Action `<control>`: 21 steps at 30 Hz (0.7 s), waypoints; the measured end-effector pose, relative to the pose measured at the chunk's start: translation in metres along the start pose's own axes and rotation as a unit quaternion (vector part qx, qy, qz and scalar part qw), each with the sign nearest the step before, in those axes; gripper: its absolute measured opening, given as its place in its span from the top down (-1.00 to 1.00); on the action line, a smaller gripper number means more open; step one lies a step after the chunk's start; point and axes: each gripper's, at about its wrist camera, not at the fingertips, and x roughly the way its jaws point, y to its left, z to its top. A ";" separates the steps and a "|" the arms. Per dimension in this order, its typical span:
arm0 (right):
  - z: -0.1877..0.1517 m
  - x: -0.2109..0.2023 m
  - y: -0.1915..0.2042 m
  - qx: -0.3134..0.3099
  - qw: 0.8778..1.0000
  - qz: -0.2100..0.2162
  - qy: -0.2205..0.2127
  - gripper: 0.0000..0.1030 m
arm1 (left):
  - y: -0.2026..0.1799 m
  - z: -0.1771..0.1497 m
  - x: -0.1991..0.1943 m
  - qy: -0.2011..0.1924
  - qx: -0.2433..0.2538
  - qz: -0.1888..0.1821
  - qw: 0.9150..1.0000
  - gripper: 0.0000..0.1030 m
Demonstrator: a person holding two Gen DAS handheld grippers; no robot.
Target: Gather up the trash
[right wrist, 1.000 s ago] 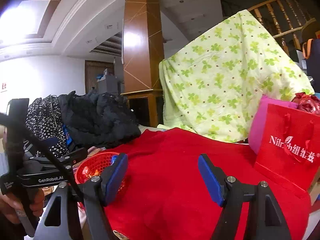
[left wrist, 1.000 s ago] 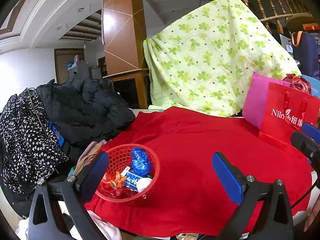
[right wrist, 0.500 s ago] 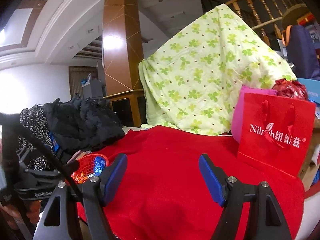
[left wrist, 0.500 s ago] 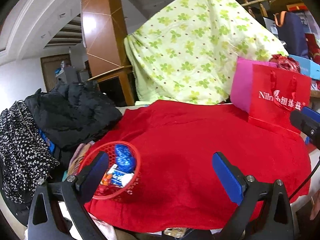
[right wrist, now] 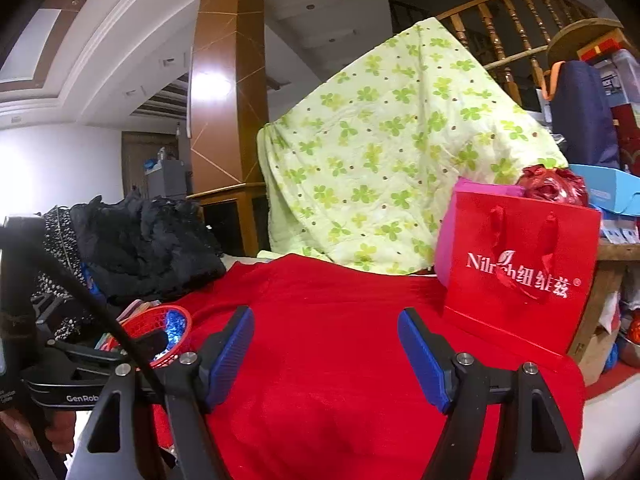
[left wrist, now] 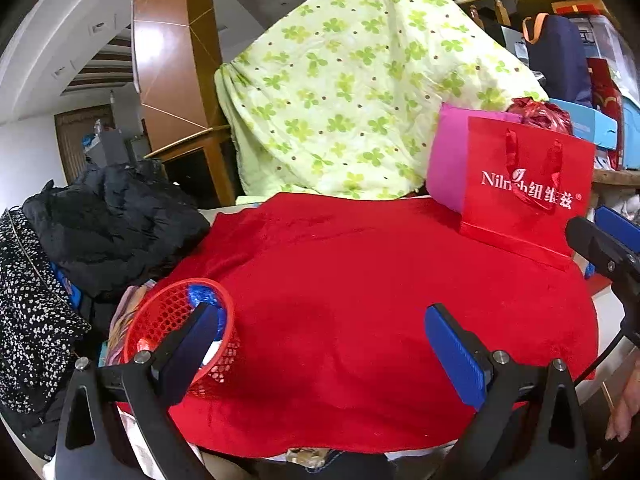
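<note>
A red mesh basket [left wrist: 168, 320] sits at the left edge of the red cloth [left wrist: 360, 280], holding a blue wrapper [left wrist: 202, 293] and other scraps. My left gripper [left wrist: 320, 346] is open just right of it, empty, and its left finger [left wrist: 188, 346] covers part of the basket's rim. In the right wrist view my right gripper [right wrist: 328, 354] hovers over the red cloth [right wrist: 320, 320]. Its jaws are opening with nothing between them. The basket [right wrist: 162, 322] lies off to its left, behind the left gripper's fingertip [right wrist: 154, 340].
A red gift bag [left wrist: 524, 196] and a pink bag [left wrist: 448, 160] stand at the back right. A green clover quilt [left wrist: 352, 92] rises behind the cloth. A black jacket [left wrist: 112, 220] and a floral garment [left wrist: 28, 312] are piled on the left. A hand [left wrist: 624, 408] shows at the right edge.
Both grippers have swung to the right, so the basket and bags slid left in both views. The basket now sits partly behind the left gripper's left finger. Nothing was picked up.
</note>
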 end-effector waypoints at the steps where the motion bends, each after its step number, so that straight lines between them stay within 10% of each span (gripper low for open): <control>1: -0.001 -0.002 -0.002 0.000 1.000 -0.005 -0.001 -0.54 | -0.003 0.000 0.000 0.002 0.001 -0.005 1.000 -0.99; 21: -0.002 -0.020 -0.047 0.026 0.998 -0.051 0.001 -0.58 | -0.040 0.010 -0.005 -0.005 0.011 -0.026 1.000 -0.99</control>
